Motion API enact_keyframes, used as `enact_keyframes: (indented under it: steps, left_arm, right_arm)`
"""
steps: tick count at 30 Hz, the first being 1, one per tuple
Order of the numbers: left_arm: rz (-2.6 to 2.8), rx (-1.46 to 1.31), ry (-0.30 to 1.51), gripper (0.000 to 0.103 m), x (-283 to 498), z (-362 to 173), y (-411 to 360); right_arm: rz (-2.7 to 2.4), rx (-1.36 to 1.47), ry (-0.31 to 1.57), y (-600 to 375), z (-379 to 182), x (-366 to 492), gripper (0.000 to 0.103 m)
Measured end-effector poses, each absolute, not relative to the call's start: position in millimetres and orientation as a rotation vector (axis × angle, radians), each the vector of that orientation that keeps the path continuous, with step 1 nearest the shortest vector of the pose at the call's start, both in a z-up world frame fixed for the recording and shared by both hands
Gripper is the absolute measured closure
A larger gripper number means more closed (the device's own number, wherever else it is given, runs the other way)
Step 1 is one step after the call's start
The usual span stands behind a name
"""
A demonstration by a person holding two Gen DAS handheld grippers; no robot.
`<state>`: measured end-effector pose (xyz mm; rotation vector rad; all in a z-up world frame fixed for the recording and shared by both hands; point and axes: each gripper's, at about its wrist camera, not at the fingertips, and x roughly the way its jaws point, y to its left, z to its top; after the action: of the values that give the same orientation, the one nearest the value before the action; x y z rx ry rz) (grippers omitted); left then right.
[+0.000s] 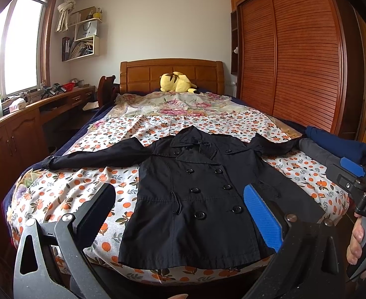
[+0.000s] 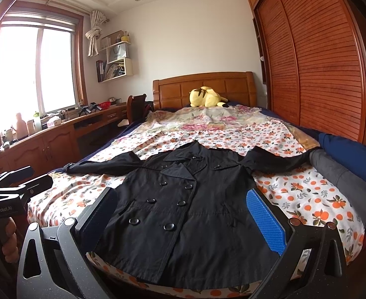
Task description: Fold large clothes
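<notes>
At the near edge of the bed with the orange-print floral cover [image 1: 58, 194], the black double-breasted cotton coat [image 1: 198, 199] lies flat, collar toward the headboard, sleeves spread toward both side edges, ahead of the left gripper [image 1: 180, 214] and right gripper [image 2: 183, 214], both wide open, empty, about equally near.

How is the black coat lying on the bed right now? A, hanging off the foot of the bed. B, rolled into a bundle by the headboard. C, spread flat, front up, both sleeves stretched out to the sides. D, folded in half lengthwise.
C: the black coat lies flat on the bed, buttons facing up, with each sleeve stretched out sideways.
</notes>
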<state>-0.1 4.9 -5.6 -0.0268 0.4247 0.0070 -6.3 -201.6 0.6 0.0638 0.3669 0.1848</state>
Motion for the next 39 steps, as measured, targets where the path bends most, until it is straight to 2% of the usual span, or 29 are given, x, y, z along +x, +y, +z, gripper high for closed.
enact_keyframes:
  steps: [39]
  left_arm:
    - [0.021,-0.027,0.444,0.000,3.0,-8.3,6.4]
  right_arm:
    - [0.181,0.058,0.361,-200.1,0.4,-7.8,0.000]
